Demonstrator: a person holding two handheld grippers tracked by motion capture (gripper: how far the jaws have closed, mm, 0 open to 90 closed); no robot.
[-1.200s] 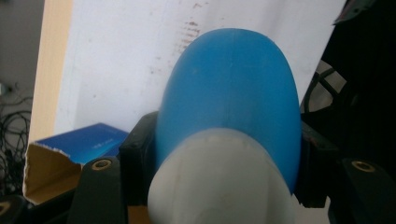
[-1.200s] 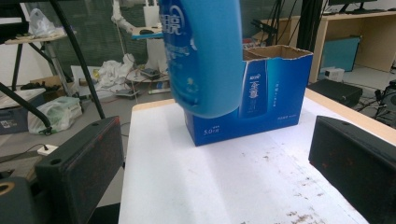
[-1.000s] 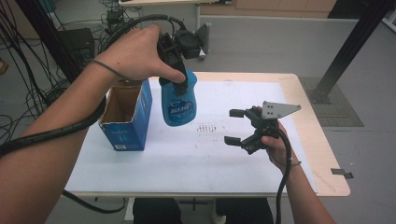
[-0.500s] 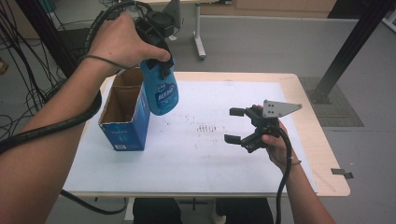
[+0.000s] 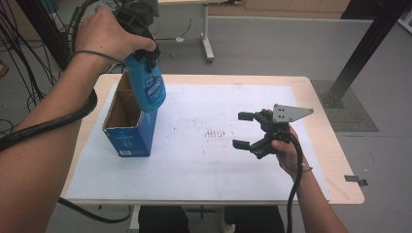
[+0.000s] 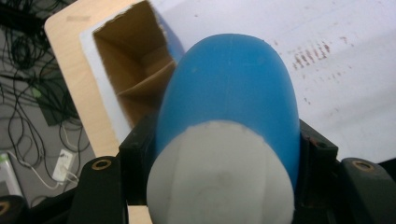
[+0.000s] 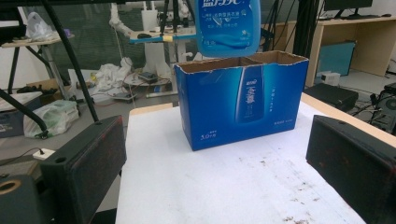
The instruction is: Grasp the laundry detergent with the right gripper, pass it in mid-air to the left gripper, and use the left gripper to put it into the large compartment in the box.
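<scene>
A blue bottle (image 5: 149, 90) with a white cap end (image 6: 219, 177) hangs base down over the near right corner of an open blue carton (image 5: 127, 136). My left gripper (image 5: 144, 52) is shut on the bottle's upper part, with the jaws pressed on both of its sides (image 6: 224, 177). In the left gripper view the carton's brown inside (image 6: 126, 70) with its divider lies below the bottle (image 6: 233, 93). My right gripper (image 5: 243, 130) is held above the right half of the table, open, with nothing between the jaws (image 7: 215, 172). It faces the carton (image 7: 243, 109) and the bottle's base (image 7: 227, 25).
A white sheet (image 5: 218, 165) with brownish marks covers the wooden table (image 5: 335, 160). Cables (image 5: 29, 73) lie on the floor at the left, and a black slanted post (image 5: 364, 48) stands at the right. Another table's leg (image 5: 208, 39) stands beyond.
My left gripper has carried the bottle leftward and slightly away, from over the white sheet to above the carton's opening. The right gripper has stayed where it was.
</scene>
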